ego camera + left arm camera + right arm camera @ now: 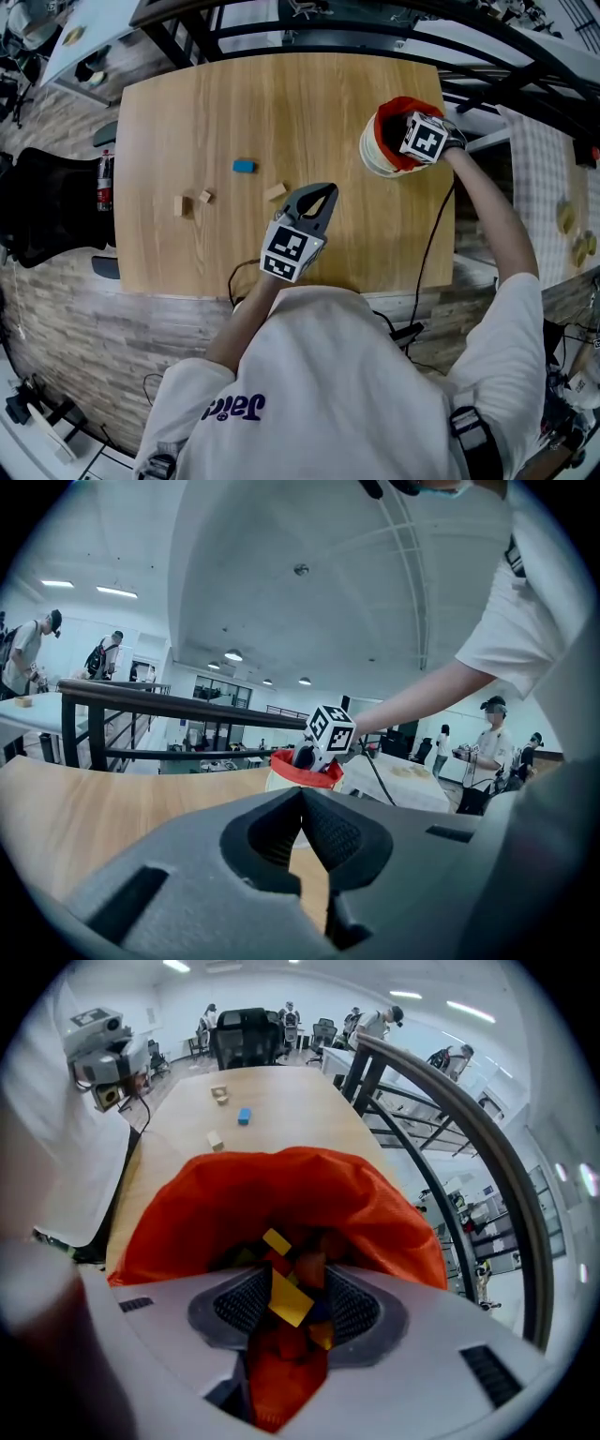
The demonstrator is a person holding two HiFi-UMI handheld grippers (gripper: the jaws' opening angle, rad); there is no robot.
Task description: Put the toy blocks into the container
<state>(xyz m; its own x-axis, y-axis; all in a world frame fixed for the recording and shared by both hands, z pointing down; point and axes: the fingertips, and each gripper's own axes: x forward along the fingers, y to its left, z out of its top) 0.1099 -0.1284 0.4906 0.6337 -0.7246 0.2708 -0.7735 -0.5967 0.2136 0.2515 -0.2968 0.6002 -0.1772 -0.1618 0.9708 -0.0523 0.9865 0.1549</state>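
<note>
A white container (377, 152) with a red liner (281, 1185) stands at the table's far right. My right gripper (295, 1283) points down into it; in the head view only its marker cube (424, 138) shows. Its jaws are open, and a tilted yellow block (287, 1299) lies loose between the pads above several coloured blocks in the container. On the table lie a blue block (244, 167) and three wooden blocks (276, 192) (204, 197) (179, 205). My left gripper (328, 190) hovers near the table's middle, shut and empty, aimed toward the container (300, 771).
A black chair (47, 206) and a bottle (104, 183) stand past the table's left edge. A dark railing (309, 37) runs behind the table. A table with a checkered cloth (539, 178) is at the right. A cable (433, 234) hangs off the near edge.
</note>
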